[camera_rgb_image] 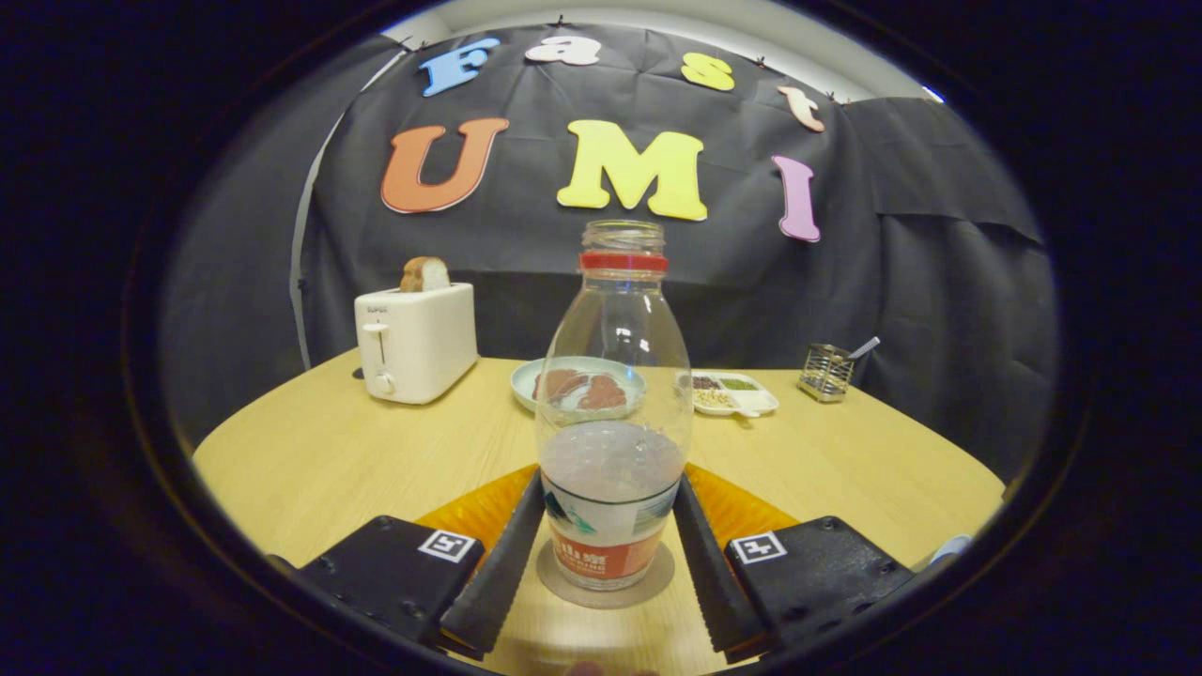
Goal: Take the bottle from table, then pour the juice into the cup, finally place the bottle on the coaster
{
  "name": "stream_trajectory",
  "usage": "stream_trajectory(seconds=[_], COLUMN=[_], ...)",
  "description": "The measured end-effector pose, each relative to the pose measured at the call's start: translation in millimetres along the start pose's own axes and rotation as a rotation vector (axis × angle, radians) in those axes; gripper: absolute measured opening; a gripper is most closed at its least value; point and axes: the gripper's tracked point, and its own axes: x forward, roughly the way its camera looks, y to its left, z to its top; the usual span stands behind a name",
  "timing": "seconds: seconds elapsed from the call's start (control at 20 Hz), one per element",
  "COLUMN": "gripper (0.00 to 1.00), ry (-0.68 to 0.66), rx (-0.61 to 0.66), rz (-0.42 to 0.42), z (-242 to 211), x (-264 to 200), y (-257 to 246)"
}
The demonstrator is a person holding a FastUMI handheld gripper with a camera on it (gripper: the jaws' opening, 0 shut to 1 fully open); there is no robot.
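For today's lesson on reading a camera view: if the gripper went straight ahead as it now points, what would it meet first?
The bottle: it stands on the coaster between the fingers of the gripper, which flank its base. Whether they press it is unclear.

- The bottle is seen to be clear, glossy plastic, wrapped in a printed label.
- The fingers of the gripper, set against the bottle's sides, are faced with matt black ribbed pads.
- The table is finished in pale, smooth wood grain.
- The toaster is cased in smooth white plastic.
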Motion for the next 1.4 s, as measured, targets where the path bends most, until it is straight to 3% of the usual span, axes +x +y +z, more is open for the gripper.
stream_trajectory(seconds=[0.2, 0.4, 0.7, 1.2, 1.4], gripper=[1.0, 1.0, 1.0, 1.0, 1.0], ry=[0.007, 0.009, -0.071, -0.277, -0.319], rx=[-0.007, -0.003, 0.04, 0.076, 0.074], rz=[0.006, -0.001, -0.023, -0.023, 0.035], z=[5, 16, 67, 170, 188], x=[-5, -20, -67, -226, -284], y=[0, -4, -17, -36, -27])
